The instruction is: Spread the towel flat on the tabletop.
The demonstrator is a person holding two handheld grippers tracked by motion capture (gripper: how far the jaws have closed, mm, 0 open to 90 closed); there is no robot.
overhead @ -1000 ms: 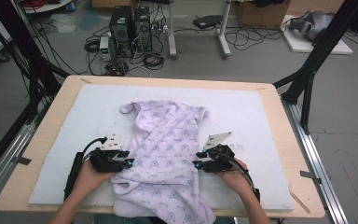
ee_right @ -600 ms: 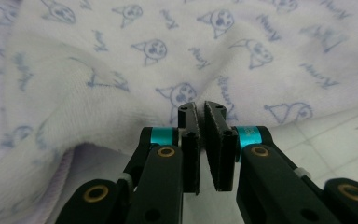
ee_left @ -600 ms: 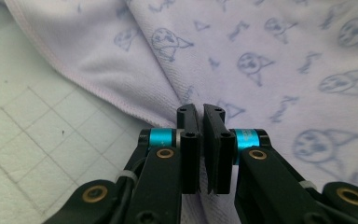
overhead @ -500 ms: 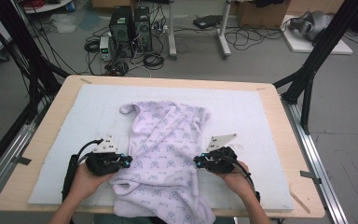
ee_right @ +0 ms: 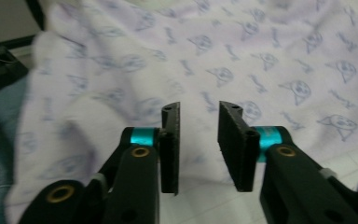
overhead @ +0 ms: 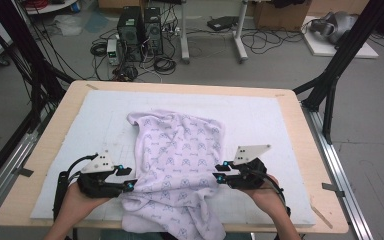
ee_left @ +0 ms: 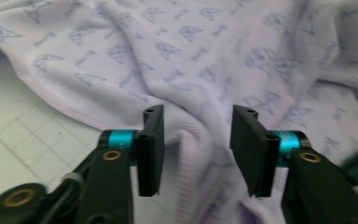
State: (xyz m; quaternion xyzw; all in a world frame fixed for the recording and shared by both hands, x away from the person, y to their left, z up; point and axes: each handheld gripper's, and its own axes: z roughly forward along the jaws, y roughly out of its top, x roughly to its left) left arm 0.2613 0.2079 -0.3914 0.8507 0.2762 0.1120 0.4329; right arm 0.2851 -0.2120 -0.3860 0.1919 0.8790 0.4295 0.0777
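High view: lilac patterned garment [overhead: 177, 165] spread on a white mat [overhead: 270, 120] over a wooden table [overhead: 300, 115], reaching from mid-mat to the near edge and hanging over it. Left gripper [overhead: 128, 179] at the garment's left side near the near-left corner, right gripper [overhead: 219, 171] at its right side, each in a hand.

Left gripper view: jaws parted, just been opening, pads clear of the cloth; a raised fold of garment [ee_left: 200, 70] between and beyond them, bare mat [ee_left: 23, 135] at the left.

Right gripper view: jaws parted, just been opening, nothing pinched; garment [ee_right: 242, 51] beyond the tips, mat [ee_right: 349, 154] at the lower right.
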